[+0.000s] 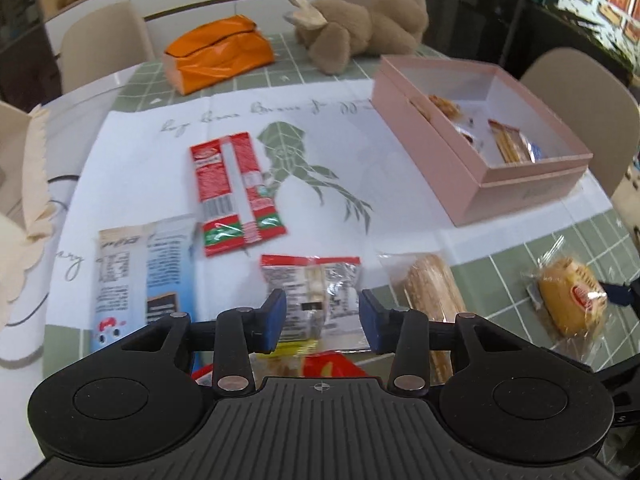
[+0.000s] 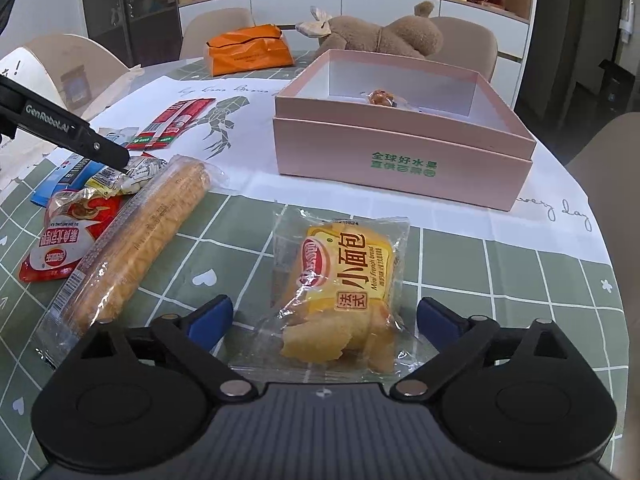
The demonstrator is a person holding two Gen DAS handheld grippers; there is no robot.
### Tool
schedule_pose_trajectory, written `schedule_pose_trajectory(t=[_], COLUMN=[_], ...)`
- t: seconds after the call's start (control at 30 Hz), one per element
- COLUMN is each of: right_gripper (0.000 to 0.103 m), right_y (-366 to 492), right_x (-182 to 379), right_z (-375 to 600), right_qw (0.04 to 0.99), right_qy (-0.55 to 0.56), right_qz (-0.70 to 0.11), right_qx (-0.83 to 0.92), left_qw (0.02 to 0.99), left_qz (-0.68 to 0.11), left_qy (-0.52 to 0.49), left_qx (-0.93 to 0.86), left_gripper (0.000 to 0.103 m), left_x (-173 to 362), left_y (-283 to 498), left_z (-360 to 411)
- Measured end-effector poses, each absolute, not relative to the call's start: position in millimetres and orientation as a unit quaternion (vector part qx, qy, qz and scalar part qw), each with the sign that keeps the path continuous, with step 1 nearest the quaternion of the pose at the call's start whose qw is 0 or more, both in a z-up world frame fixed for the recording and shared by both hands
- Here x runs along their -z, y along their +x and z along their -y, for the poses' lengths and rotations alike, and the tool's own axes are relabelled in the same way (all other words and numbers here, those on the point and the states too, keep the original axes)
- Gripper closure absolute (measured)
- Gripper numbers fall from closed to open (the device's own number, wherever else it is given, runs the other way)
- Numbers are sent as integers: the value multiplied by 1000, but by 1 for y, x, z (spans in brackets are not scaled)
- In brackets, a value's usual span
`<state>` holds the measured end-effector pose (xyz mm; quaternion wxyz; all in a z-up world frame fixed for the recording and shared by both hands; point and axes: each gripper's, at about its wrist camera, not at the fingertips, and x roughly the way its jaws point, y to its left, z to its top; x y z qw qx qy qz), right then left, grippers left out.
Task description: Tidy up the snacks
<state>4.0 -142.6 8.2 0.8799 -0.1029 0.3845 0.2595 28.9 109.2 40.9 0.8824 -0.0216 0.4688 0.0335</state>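
Observation:
My left gripper (image 1: 323, 320) hangs open over a clear packet with a red top (image 1: 316, 292), its blue pads on either side and not pressing on it. In the right wrist view one of its fingers (image 2: 114, 154) reaches that packet (image 2: 132, 172). My right gripper (image 2: 324, 312) stands wide open around a yellow mini bread packet (image 2: 344, 280) lying on the table, pads clear of it. The pink box (image 2: 400, 160) holds several snacks. A long biscuit roll (image 2: 148, 236), a red packet (image 2: 68, 236), a red-green stick packet (image 1: 236, 192) and a blue-white packet (image 1: 148, 272) lie loose.
An orange bag (image 1: 220, 52) and a brown plush toy (image 1: 360, 24) lie at the far side of the table. A cream cloth (image 1: 28, 200) sits at the left edge. Beige chairs (image 1: 580, 100) stand around the table, and a white printed sheet (image 1: 340, 160) covers its middle.

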Motion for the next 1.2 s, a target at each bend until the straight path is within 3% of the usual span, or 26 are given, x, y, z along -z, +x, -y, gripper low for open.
schedule_pose_trajectory(t=[0.13, 0.2, 0.27, 0.5, 0.67, 0.77, 0.97, 1.2], right_gripper=[3, 3, 3, 2, 1, 1, 0, 0], right_y=[3, 3, 3, 0, 0, 0, -1, -2], right_x=[-8, -8, -8, -7, -5, -5, -5, -5], right_z=[143, 143, 143, 144, 144, 145, 145, 145], right_qw=[880, 880, 881, 884, 885, 885, 885, 886], right_qy=[-103, -102, -102, -99, -99, -99, -98, -99], right_qz=[-384, -384, -382, -376, -373, -372, -371, -368], right_qx=[-260, -260, -260, -260, -261, -261, -262, -263], left_qw=[878, 875, 872, 892, 874, 870, 902, 873], left_qz=[-478, -482, -486, -449, -467, -475, -394, -452], left_qy=[10, 34, 49, -34, -114, -114, -122, -105], left_qx=[-24, -14, -3, -40, -75, -71, -130, -153], left_gripper=[55, 45, 41, 45, 47, 46, 46, 47], left_x=[-29, -28, -26, -43, -36, -30, -61, -33], left_y=[38, 41, 43, 36, 52, 61, 82, 142], left_z=[-95, -86, -82, -108, -136, -134, -167, -200])
